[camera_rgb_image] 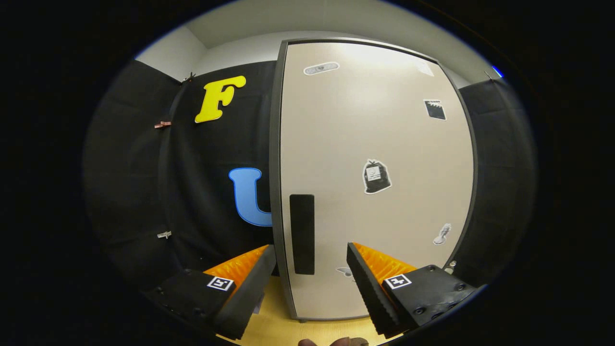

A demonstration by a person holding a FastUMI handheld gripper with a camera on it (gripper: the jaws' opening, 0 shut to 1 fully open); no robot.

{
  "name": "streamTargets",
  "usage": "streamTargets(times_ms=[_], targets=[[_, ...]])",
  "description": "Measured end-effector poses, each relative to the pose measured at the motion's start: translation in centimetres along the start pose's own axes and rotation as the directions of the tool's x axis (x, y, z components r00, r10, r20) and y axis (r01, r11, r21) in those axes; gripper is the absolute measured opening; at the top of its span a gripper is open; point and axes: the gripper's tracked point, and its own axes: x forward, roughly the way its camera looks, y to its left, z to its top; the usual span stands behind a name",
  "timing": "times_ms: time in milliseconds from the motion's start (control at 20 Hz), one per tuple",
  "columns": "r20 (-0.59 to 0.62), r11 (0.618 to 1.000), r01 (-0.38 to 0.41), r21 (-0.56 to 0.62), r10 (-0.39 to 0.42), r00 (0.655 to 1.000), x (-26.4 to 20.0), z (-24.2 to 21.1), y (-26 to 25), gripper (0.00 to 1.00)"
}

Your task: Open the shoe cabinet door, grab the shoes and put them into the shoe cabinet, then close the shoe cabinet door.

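One shoe cabinet door (379,192), one dark handle (302,234), perhaps six stickers (375,177), two fingers (370,283).

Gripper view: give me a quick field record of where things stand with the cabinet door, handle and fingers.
cabinet door: shut, upright, pale panel with a dark frame
handle: dark vertical strip near the door's left edge, just beyond the gap between the fingers
gripper: fingers open, straddling the door's left edge, not touching the handle
stickers: several on the door face
floor: light wood, under the door
booth wall: black cloth beside the cabinet
task stage: door not yet opened
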Motion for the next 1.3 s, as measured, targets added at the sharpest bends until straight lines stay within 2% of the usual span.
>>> streamTargets(times_ms=[100,200,300,350,400,550,650,950,1300], targets=[[0.004,1.0,0.009,0.012,-0.009,1.0,1.8,-0.1,0.2,0.98],[0.005,1.0,0.009,0.027,-0.01,1.0,3.6,-0.3,0.4,0.92],[-0.03,0.998,0.023,0.051,-0.022,0.999,4.9,-1.5,0.4,0.76],[-0.052,0.998,0.032,0.056,-0.029,0.998,5.2,-2.1,0.4,0.57],[-0.063,0.998,0.052,0.045,-0.049,0.997,5.3,-2.3,0.2,0.47],[-0.013,0.997,0.079,-0.027,-0.079,0.997,6.3,-2.5,0.1,0.35],[-0.028,0.998,0.065,0.0,-0.065,0.998,4.8,-2.3,0.2,0.25],[-0.014,1.0,-0.026,0.013,0.026,1.0,1.2,-1.6,0.6,0.25],[0.01,0.996,-0.081,0.034,0.08,0.997,-6.7,-1.1,-1.6,0.25]])
